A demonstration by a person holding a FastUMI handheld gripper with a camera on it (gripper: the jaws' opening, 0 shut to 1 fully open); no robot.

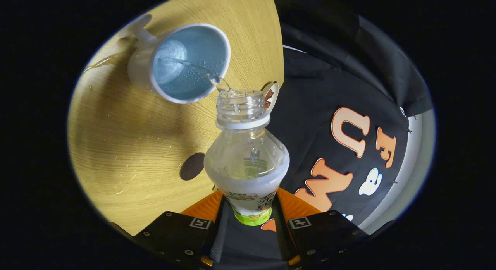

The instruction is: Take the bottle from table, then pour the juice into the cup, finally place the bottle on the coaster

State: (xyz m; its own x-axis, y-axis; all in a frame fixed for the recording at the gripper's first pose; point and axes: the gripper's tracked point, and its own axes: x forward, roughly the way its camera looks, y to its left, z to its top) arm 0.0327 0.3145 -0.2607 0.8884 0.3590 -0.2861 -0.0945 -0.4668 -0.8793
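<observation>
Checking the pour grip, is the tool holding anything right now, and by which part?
Yes. The tool is shut on the bottle, both fingers pressing its labelled lower body, while its open neck tips liquid into the cup.

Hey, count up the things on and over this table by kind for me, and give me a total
Bottles: 1, the clear bottle held in the gripper, pouring
Cups: 1, the white cup
Coasters: 2, a dark coaster and a light coaster
Total: 4

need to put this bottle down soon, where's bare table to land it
Bare wood lies between the white cup with the blue inside and the dark round coaster, though droplets dot it. It is wet beside the cup's handle, where a spill sits. The tongs grip the clear plastic bottle.
</observation>
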